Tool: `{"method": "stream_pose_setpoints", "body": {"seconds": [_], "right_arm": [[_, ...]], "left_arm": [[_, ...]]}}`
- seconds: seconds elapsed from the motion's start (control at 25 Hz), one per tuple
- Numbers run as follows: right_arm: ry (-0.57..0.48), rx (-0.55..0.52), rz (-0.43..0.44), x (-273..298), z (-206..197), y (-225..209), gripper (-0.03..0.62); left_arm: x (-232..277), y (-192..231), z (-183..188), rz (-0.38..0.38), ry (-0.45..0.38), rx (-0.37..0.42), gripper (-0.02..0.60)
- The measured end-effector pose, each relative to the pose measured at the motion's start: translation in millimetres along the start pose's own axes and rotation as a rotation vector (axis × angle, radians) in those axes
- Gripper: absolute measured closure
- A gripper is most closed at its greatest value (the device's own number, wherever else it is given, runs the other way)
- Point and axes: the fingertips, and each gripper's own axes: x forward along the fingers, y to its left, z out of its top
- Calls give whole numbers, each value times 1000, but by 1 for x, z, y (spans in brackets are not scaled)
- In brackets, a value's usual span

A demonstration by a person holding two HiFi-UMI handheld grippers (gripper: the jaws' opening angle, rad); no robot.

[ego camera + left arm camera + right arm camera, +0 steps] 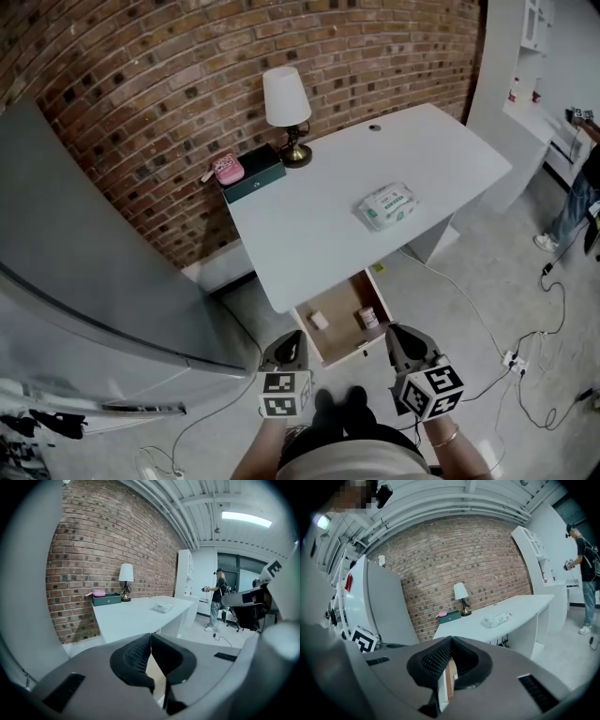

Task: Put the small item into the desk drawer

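Both hands sit low and near, short of the drawer (342, 302), which stands pulled out from the table (319, 216)'s near edge. The left gripper (289, 345) is closed with nothing between its jaws, and so is the right gripper (399, 337), its pads pressed together and empty. Two little things lie in the drawer, a pale block (319, 320) on the left and a small jar-like item (367, 317) on the right; the view is too small to tell which one is the task's. So the drop looks done. The next move is probably a push on the drawer front with a closed gripper. Up on the table are a lamp (286, 98), a green box (253, 173) and a wipes pack (386, 206), all well clear. Cables (525, 366) trail across the floor to the right.
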Motion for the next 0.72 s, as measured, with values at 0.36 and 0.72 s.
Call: {"method": "stream_pose_setpoints", "body": {"seconds": [0.36, 0.72], "right_arm": [[-2, -19, -42, -16, 6, -19, 588], [11, -3, -45, -13, 5, -29, 588]], "left_arm": [[-4, -6, 3, 8, 0, 6, 560], [3, -8, 7, 19, 3, 8, 560]]}}
